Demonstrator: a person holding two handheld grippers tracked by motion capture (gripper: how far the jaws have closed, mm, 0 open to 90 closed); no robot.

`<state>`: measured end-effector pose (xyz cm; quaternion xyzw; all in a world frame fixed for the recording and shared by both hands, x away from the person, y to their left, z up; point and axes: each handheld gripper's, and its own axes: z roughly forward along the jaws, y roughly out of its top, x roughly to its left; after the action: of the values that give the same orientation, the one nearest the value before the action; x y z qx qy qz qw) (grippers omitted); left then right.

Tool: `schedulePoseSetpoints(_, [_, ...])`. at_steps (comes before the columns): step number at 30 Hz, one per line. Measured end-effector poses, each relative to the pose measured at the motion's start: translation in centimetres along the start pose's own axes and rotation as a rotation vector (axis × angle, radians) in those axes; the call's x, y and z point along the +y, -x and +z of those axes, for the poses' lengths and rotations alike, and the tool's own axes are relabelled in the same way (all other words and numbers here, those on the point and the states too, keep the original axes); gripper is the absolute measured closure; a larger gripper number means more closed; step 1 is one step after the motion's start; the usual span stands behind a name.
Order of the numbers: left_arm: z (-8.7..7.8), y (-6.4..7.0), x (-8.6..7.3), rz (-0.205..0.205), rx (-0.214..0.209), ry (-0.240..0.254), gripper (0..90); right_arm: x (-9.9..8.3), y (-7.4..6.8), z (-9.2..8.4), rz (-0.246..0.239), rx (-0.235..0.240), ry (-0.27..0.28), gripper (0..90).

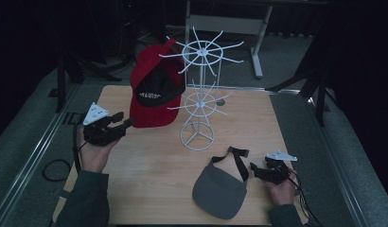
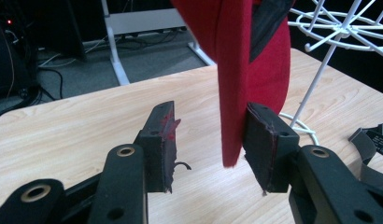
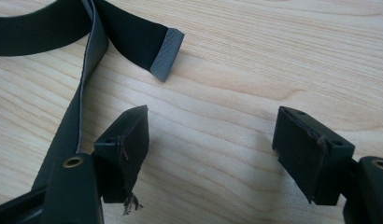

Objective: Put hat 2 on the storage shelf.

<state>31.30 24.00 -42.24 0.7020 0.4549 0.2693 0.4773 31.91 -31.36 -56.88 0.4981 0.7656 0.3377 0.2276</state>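
Observation:
A red cap (image 1: 152, 87) with a black inside hangs on an upper arm of the white wire rack (image 1: 200, 94). My left gripper (image 1: 126, 122) is open at the cap's lower left; in the left gripper view the red brim (image 2: 236, 88) hangs between the jaws, close to the right one, and my left gripper (image 2: 209, 142) grips nothing. A grey visor (image 1: 220, 189) with a black strap (image 1: 237, 161) lies flat at the front right. My right gripper (image 1: 254, 168) is open just right of that strap, low over the wood; the strap end (image 3: 167, 53) lies ahead of my right gripper (image 3: 213, 135).
The wooden table (image 1: 149, 179) has free room at its front left and middle. The rack's round wire base (image 1: 198, 137) stands at the table's centre. A desk frame (image 1: 258, 33) stands on the carpet behind. Cables (image 1: 303, 198) trail off the right edge.

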Motion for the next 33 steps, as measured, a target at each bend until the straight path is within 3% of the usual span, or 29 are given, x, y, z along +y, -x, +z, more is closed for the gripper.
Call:
schedulePoseSetpoints(7, [0.2,0.0,-0.7,-0.007,0.011,-0.019,54.2,0.1,-0.1,0.1,0.002,0.000,-0.003,26.3])
schedulePoseSetpoints(18, [0.9,1.0,-1.4,0.021,0.031,-0.039,53.3,0.4,-0.4,0.0,-0.032,0.035,-0.032,25.4])
schedulePoseSetpoints(20, [1.1,1.1,-1.4,0.028,0.035,-0.042,53.3,0.7,-0.4,0.0,-0.043,0.046,-0.054,30.5])
schedulePoseSetpoints(22, [1.1,1.2,-1.5,0.026,0.035,-0.042,53.3,0.9,-0.5,-0.1,-0.054,0.057,-0.066,41.3])
schedulePoseSetpoints(25, [1.1,1.3,-1.6,0.019,0.037,-0.038,53.1,1.2,-0.8,-0.4,-0.083,0.068,-0.057,50.2])
schedulePoseSetpoints(29, [1.3,1.3,-1.6,0.008,0.030,-0.035,53.1,2.0,-1.1,-0.8,-0.111,0.076,-0.028,55.4])
schedulePoseSetpoints(33, [1.5,1.3,-1.6,0.008,0.018,-0.045,53.0,3.0,-1.2,-1.0,-0.114,0.110,-0.013,54.3])
